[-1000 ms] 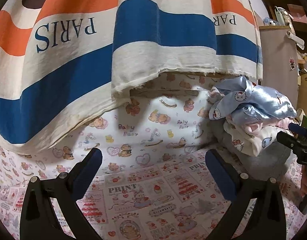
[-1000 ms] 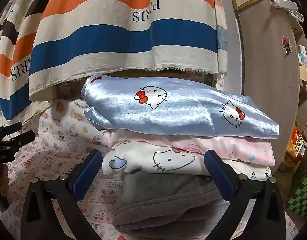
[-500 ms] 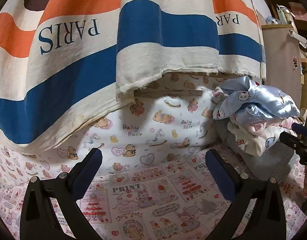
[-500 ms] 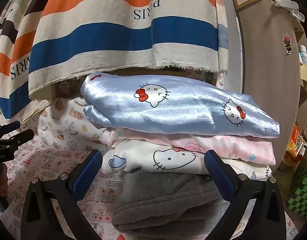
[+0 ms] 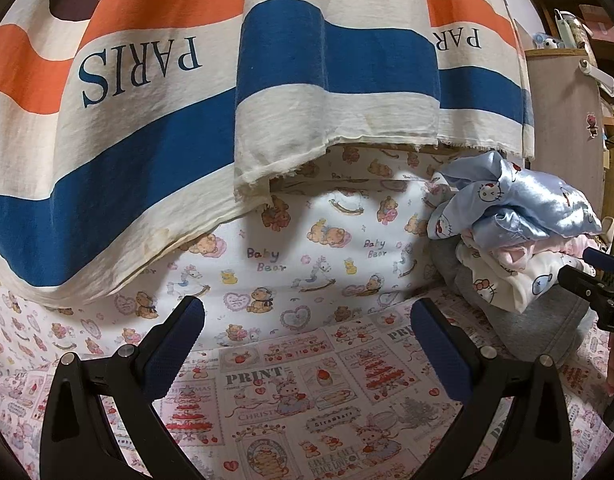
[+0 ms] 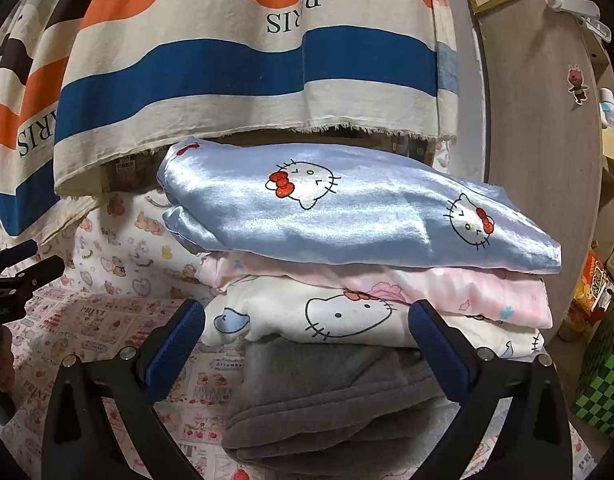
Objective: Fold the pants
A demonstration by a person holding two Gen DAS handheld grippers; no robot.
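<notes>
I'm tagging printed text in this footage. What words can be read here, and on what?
"PARIS": striped hanging cloth, upside down.
"Baby Bear": bear-print sheet.
"PRINT", "CHRISTMAS", "Strawberry": pink patchwork cloth.
Remaining patchwork captions and the box at the right wrist view's edge: too small to read.

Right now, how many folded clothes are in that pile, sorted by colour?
Shiny blue with cat faces: 1
Pale pink: 1
White with cat face: 1
Grey: 1
Total: 4 folded pieces, stacked in that order from top to bottom.
</notes>
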